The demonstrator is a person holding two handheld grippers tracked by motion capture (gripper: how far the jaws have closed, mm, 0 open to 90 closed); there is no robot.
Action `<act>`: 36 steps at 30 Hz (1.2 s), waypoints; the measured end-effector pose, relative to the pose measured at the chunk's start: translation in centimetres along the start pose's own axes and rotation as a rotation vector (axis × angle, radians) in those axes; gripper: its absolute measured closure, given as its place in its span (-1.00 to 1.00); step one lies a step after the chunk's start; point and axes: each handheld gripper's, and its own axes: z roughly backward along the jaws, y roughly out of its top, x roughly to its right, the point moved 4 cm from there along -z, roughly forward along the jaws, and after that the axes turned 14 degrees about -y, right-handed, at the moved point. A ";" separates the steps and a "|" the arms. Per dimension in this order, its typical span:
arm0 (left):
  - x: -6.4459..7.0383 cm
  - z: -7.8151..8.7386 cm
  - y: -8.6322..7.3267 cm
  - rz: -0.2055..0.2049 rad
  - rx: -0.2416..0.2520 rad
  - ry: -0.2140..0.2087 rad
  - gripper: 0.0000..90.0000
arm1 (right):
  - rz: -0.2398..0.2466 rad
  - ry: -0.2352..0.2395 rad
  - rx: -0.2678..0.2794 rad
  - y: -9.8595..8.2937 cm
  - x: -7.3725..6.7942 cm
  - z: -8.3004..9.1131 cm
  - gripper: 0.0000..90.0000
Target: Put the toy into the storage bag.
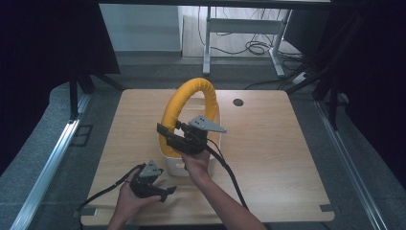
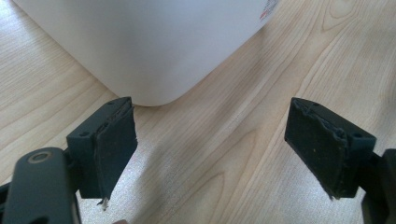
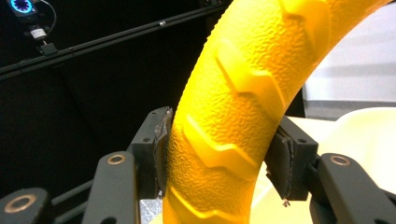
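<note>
The right gripper (image 1: pixel 168 135) has its jaws clamped around the yellow tyre (image 1: pixel 187 103), low on the ring's left side, and the right gripper view confirms it: both pads press the knobbly tread (image 3: pixel 233 116) from either side. The tyre stands upright as an arch in the white bin (image 1: pixel 178 166), which sits near the middle of the table (image 1: pixel 268 158), a little toward the near edge. It looks like the lift-or-seat step, with the tyre's lower part down inside the bin. The left gripper (image 1: pixel 160 191) rests near the front edge, jaws spread wide and holding nothing, pointed at the bin's rounded corner (image 2: pixel 154 60). Next move, as I read it: a steady, straight pull or push on the tyre, and the left gripper may need to brace the bin so it doesn't tip or slide.
</note>
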 end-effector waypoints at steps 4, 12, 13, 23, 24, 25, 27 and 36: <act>0.0 -0.1 0.0 0.001 -0.002 -0.001 -0.62 | 0.005 -0.018 -0.062 -0.1 0.1 -0.2 0.01; 0.0 0.0 0.0 0.001 -0.001 0.000 -0.62 | 0.037 -0.038 -0.086 -0.1 0.1 0.0 -0.05; 0.0 -0.1 0.0 0.002 -0.001 -0.001 -0.62 | 0.048 -0.043 -0.078 0.0 0.1 0.1 -0.08; -0.1 -0.3 -0.1 0.003 -0.015 -0.001 -0.63 | 0.089 -0.030 -0.067 0.7 0.9 1.5 -0.32; -0.1 -0.3 -0.2 0.003 -0.017 -0.001 -0.63 | 0.092 -0.028 -0.064 0.7 1.1 1.8 -0.34; -0.1 -0.3 -0.2 0.004 -0.018 0.001 -0.63 | 0.091 -0.029 -0.063 0.7 1.3 2.0 -0.35; 0.0 -0.2 -0.1 0.005 -0.014 -0.001 -0.63 | 0.089 -0.025 -0.056 0.8 1.8 2.6 -0.36; -0.1 0.2 0.0 0.002 -0.007 0.009 -0.63 | 0.143 -0.037 -0.039 1.2 4.5 6.0 -0.29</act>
